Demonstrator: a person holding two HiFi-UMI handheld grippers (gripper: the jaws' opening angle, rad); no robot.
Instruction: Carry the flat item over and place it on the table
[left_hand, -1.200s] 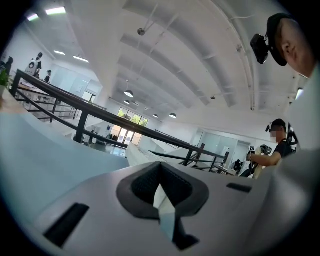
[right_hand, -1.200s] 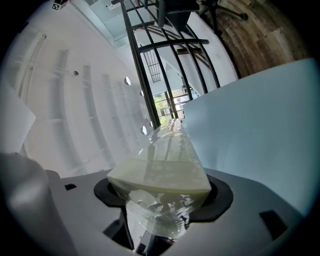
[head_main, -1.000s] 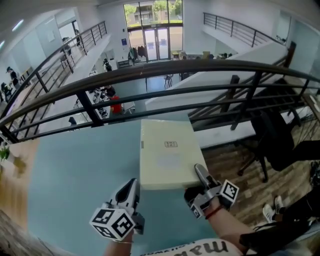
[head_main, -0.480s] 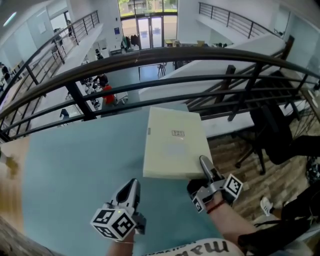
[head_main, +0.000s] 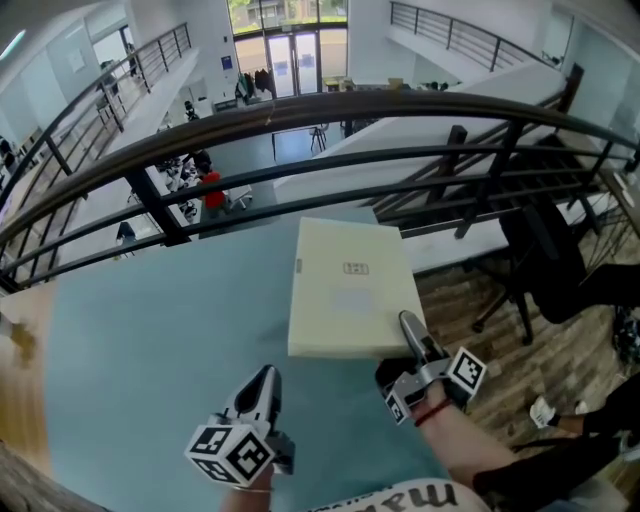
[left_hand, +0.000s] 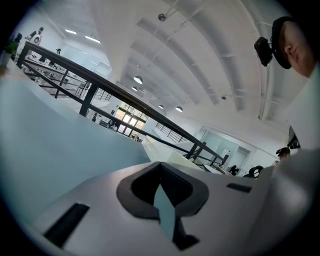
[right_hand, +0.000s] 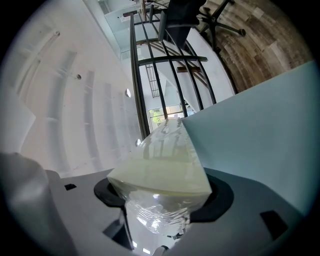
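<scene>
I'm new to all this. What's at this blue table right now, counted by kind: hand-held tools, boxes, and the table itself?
Hand-held grippers: 2, the left gripper and the right gripper
Flat cream box: 1, held by the right gripper
Blue table: 1
Total: 4

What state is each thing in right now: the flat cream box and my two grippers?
flat cream box: plastic-wrapped, held by its near corner, about level over the table; whether it touches the top is unclear.
right gripper: shut on the box's corner.
left gripper: jaws together, nothing between them, over the table.
</scene>
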